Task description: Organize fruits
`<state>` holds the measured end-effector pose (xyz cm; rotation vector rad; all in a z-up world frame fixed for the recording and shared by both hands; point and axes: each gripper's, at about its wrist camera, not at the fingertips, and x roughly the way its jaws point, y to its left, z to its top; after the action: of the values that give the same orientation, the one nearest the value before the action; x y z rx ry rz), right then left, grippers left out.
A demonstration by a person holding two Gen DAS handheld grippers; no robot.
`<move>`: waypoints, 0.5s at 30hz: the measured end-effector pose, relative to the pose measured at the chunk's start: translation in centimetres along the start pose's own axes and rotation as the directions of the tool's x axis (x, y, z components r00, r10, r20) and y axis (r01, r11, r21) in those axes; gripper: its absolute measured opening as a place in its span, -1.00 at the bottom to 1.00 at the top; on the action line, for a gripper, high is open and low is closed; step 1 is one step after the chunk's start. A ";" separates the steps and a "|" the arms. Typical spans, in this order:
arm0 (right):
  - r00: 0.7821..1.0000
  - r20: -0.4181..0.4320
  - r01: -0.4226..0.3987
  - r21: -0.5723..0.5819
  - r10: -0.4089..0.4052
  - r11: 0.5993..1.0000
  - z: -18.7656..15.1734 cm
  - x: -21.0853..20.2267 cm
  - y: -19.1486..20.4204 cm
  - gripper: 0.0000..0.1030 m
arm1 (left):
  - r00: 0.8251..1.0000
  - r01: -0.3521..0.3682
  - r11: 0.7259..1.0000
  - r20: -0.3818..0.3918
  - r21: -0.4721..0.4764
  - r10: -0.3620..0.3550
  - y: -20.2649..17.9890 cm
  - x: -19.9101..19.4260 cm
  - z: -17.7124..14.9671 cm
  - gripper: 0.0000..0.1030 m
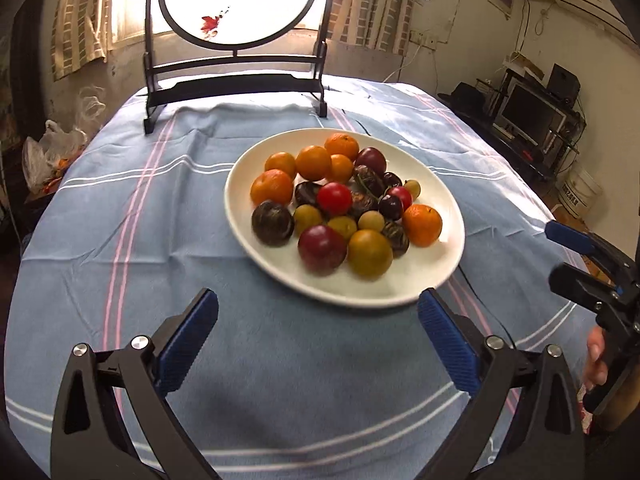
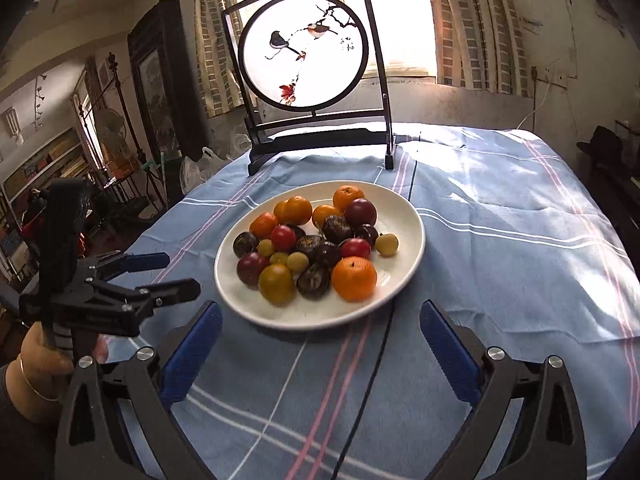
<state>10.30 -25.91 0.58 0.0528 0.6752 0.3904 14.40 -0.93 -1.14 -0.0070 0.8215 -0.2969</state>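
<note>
While fruit is sitting piled on the white plate (image 1: 448,272) mid-frame, both tongs are hovering low. The left gripper (image 1: 318,340) and right gripper (image 2: 320,344) are gaping apart, gripping nothing.

The round screen (image 1: 236,4) in the left wrist view is cut off by the top edge, so its painted birds show only in part, and backlight washes out much of the panel. The right gripper (image 1: 576,264) is cropped by that view's right edge, hiding its far finger and most of the hand behind it. On the plate (image 1: 248,248), the fruits (image 1: 324,248) nearest the camera are smeared by blur, and the dark ones (image 2: 332,254) in the pile's middle overlap too closely to count or name. A black cable (image 2: 372,376) disappears under the plate's near rim.
</note>
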 end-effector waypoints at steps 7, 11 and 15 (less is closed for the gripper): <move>1.000 0.017 0.023 0.069 -0.025 0.997 -3.3 -4.8 0.2 0.93 | 0.996 -0.074 0.997 0.056 -0.023 0.075 -0.4 -5.7 -3.9 0.90; 0.998 0.030 0.059 0.097 -0.062 0.994 -4.0 -6.4 0.2 0.93 | 0.982 -0.139 0.990 0.123 -0.020 0.140 -1.1 -9.0 -4.9 0.90; 0.996 0.055 0.067 0.104 -0.073 0.992 -4.8 -8.1 0.3 0.93 | 0.973 -0.169 0.985 0.155 -0.021 0.170 -1.6 -11.2 -5.5 0.90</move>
<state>1.52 -29.01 1.74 0.1366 0.6365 0.2854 2.81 1.10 3.37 0.0326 0.6624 -0.1298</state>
